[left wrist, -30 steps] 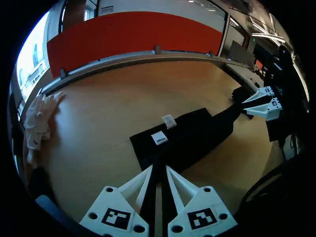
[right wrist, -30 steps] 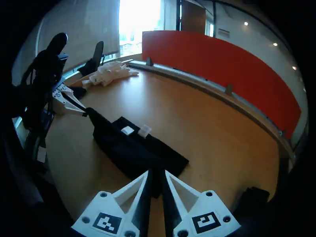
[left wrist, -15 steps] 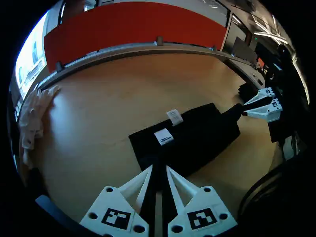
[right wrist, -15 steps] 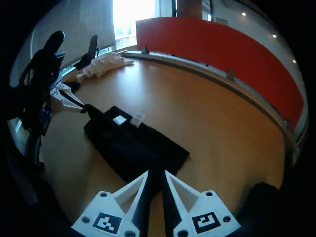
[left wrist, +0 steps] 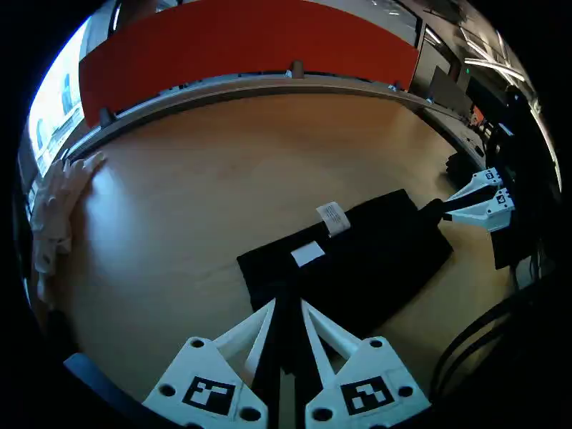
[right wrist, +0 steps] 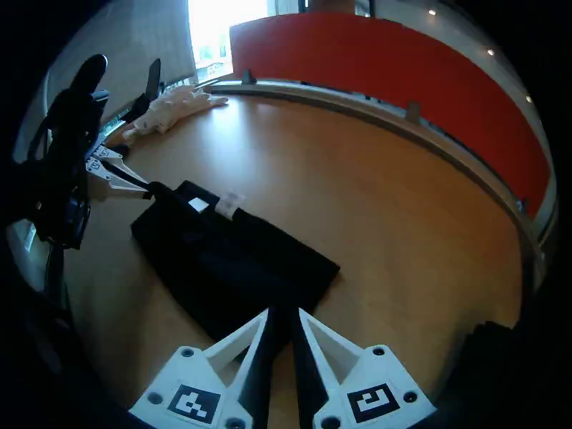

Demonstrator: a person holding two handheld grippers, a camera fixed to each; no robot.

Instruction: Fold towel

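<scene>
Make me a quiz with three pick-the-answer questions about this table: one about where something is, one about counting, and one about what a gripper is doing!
1. Where is the white cloth?
A) on the floor
B) inside a box
C) near the edge of the table

2. How many white tags show on the black towel?
A) one
B) two
C) four

3. What is the left gripper doing?
A) gripping a towel corner, shut
B) hanging open
C) holding a cup

Answers:
1 C, it lies on the wood by the far edge.
2 B, two tags sit close together on the fabric.
3 A, black fabric runs between its closed fingers.
</scene>
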